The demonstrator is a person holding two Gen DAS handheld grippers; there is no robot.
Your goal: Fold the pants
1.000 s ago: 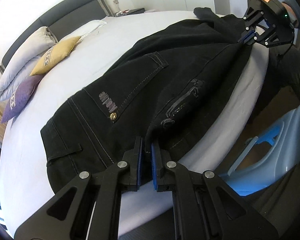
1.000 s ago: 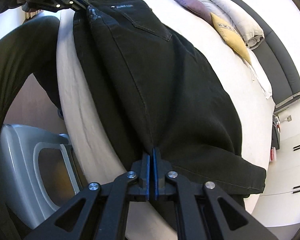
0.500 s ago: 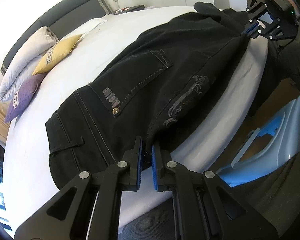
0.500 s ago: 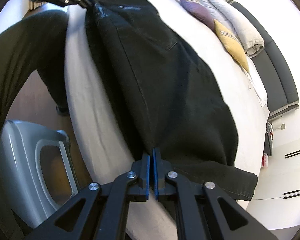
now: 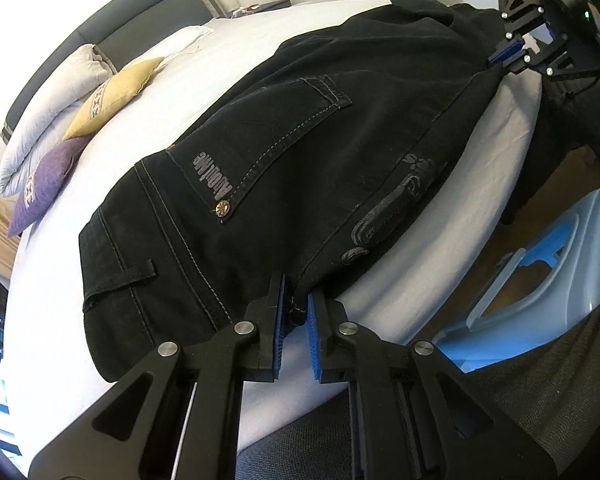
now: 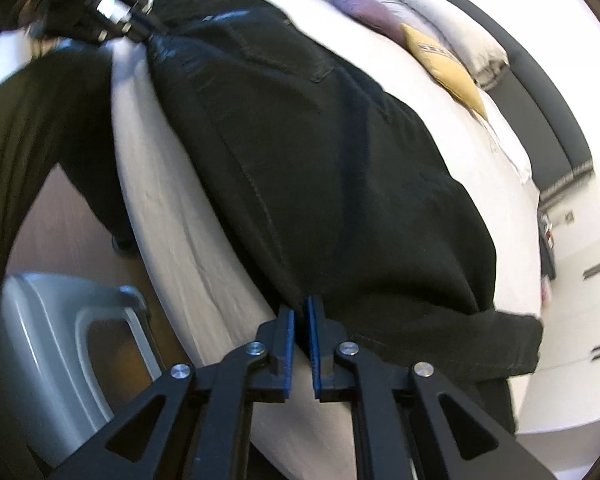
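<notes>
Left hand-held gripper point(image 5: 296, 314) pinches the waist edge of the black pants point(image 5: 300, 140), with its blue pads a little apart around the cloth. Right hand-held gripper point(image 6: 302, 330) pinches the leg end, pads almost together. The pants lie folded long along the near edge of the bed point(image 5: 172, 76). To do this well, both should pull evenly and keep the cloth flat.
</notes>
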